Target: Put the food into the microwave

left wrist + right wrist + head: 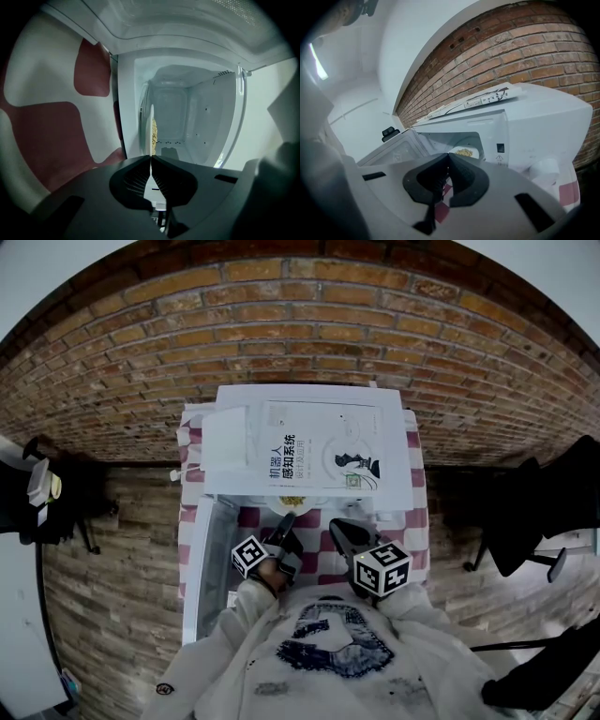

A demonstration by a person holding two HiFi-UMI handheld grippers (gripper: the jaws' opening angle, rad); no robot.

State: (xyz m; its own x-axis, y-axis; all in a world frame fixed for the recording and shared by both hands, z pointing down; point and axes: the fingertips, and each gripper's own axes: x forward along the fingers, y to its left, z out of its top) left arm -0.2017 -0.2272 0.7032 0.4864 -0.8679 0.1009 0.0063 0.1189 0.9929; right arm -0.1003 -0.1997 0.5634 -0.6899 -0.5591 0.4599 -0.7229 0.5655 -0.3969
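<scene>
To the left of the left gripper (288, 519) the microwave door (206, 559) stands swung open, and under it we see the red and white checked cloth (47, 136) of the table.

The left gripper is closed on the near rim of a thin white plate (151, 123). In the left gripper view the rim is pinched between the two pads and the plate runs straight ahead of the jaws. A small heap of yellowish food (153, 133) lies on the plate, just ahead of the fingertips. Beyond it the white cavity (187, 112) of the microwave (543, 117) is open and has nothing else inside. The plate is at the mouth of the cavity. We cannot tell if it already rests on the cavity floor.

To the right, the right gripper (448, 156) hangs back from the opening. Its tips are together and nothing is between them.

We judge that the plate is stiff, smooth and quite light, and perhaps breakable. The food looks loose, so it can slide if the plate tilts. The rim is the only good place to take hold. Because only one edge is held, the far side will want to drop, so the grip must be firm and level.
</scene>
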